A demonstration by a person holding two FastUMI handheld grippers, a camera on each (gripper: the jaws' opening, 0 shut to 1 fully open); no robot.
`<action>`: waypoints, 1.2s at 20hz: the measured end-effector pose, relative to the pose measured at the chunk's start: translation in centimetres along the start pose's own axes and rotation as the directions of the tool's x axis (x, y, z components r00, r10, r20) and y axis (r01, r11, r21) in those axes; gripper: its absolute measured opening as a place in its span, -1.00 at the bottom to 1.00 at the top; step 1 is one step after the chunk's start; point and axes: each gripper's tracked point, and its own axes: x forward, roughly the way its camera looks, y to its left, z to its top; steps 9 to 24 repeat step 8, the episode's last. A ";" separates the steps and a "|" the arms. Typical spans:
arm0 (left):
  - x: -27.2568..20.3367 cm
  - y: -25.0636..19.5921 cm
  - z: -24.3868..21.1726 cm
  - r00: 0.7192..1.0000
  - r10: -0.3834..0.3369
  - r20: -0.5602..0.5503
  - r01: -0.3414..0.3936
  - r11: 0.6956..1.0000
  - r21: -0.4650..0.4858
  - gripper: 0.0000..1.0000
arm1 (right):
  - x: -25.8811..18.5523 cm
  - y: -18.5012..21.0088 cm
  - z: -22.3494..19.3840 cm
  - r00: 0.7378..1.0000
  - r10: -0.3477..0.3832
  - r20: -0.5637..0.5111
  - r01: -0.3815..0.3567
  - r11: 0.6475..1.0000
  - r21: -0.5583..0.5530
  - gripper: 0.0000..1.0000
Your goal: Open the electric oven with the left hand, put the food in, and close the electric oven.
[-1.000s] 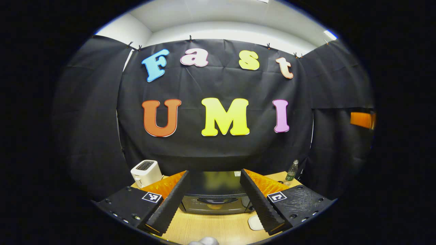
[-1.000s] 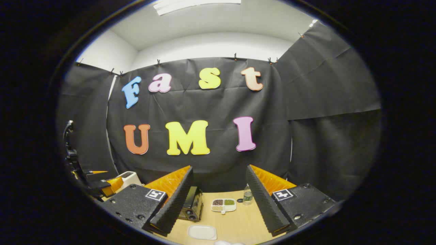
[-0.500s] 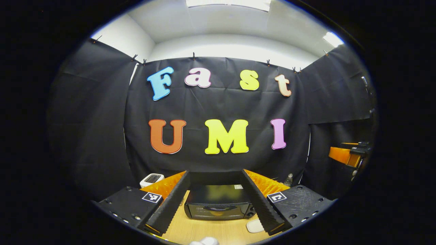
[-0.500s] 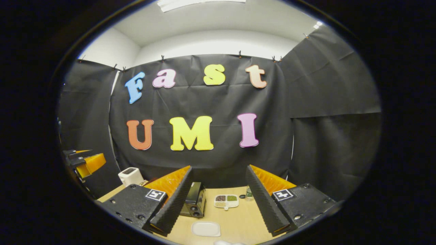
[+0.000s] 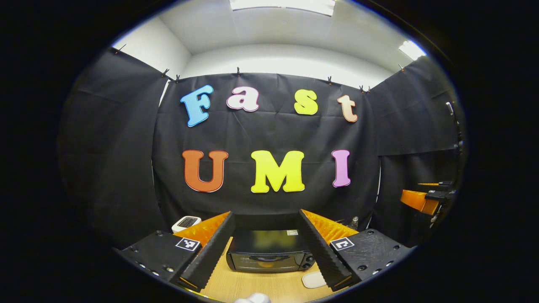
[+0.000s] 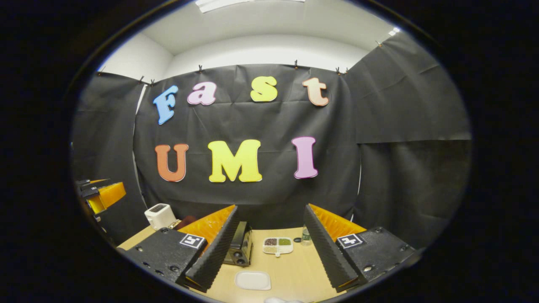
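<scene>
The black electric oven (image 5: 267, 256) stands on the wooden table (image 5: 252, 286) with its glass door closed, framed between the fingers of my left gripper (image 5: 266, 278). That gripper is open, holds nothing and is short of the oven. In the right gripper view the oven (image 6: 240, 248) appears side-on, left of centre. My right gripper (image 6: 269, 281) is open and holds nothing, above a white plate (image 6: 252, 280) that looks bare. A pale rounded thing (image 5: 252, 298) peeks in at the bottom edge; I cannot tell what it is.
A white toaster (image 6: 159, 215) stands at the back left. A divided dish of grains (image 6: 278, 246) and a small bottle (image 6: 306, 237) are behind the plate. The white plate (image 5: 313, 279) lies right of the oven. The other gripper (image 5: 425, 201) hovers far right.
The left gripper has drawn back and tilted up, so the whole oven now sits between its fingers. The right gripper has come into its view at the right. The right gripper shifted only slightly.
</scene>
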 end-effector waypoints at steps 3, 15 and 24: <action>0.1 0.0 0.1 1.000 -0.002 -0.002 0.002 1.000 -0.002 0.93 | 0.0 0.1 0.1 1.000 0.004 -0.002 -0.004 1.000 -0.005 0.94; 0.0 0.0 0.5 1.000 -0.003 0.007 0.003 1.000 0.009 0.93 | 0.0 0.2 0.1 1.000 0.003 0.002 -0.003 1.000 -0.006 0.98; 0.0 0.0 0.5 1.000 -0.003 0.007 0.003 1.000 0.009 0.93 | 0.0 0.2 0.1 1.000 0.003 0.002 -0.003 1.000 -0.006 0.98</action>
